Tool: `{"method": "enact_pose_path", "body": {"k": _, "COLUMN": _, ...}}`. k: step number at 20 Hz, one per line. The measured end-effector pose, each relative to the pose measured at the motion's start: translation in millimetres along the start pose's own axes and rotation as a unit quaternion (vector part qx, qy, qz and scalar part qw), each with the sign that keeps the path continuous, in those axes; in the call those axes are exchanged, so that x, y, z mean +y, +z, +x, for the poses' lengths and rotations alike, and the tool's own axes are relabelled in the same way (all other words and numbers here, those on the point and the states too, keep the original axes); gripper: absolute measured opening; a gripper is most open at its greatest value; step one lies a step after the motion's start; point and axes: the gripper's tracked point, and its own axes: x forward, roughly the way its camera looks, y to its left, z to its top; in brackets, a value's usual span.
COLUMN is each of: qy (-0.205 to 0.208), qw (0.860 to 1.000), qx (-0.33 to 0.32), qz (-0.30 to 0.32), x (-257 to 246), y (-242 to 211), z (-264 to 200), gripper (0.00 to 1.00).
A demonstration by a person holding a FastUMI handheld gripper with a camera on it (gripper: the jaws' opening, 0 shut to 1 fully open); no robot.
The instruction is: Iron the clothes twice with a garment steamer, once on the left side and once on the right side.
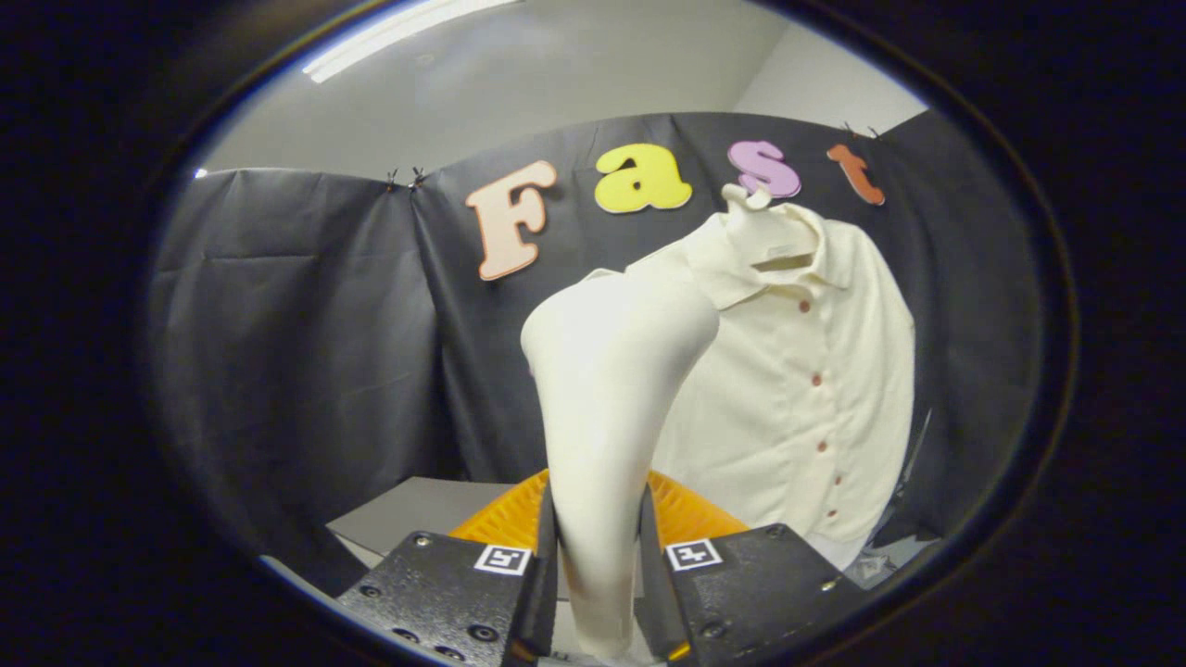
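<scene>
Cream button-up shirt (815, 371) hangs on a hanger, beyond the fingers and to their right, in front of the black cloth wall. Garment steamer (607, 408), cream, upright between both fingers, head up, overlapping the shirt's left part. Orange basket (690, 514) just behind the gripper (598, 556), clamped on steamer's handle.

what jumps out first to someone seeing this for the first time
The cream garment steamer rises right between the gripper fingers, which are shut on its handle. Beyond it hangs a cream button-up shirt on a hanger against the black cloth wall, with an orange basket just ahead of the fingers.
</scene>
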Motion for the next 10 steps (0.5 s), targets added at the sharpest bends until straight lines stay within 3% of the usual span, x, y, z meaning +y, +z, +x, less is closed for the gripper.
{"method": "enact_pose_path", "body": {"k": 5, "qy": -0.063, "qw": 0.996, "qx": -0.067, "qz": 0.014, "x": -73.0, "y": 41.2, "z": -3.5, "gripper": 0.39}}
{"method": "enact_pose_path", "body": {"k": 10, "qy": -0.102, "qw": 0.993, "qx": -0.066, "qz": 0.004, "x": -116.1, "y": 42.4, "z": 23.0, "gripper": 0.38}}
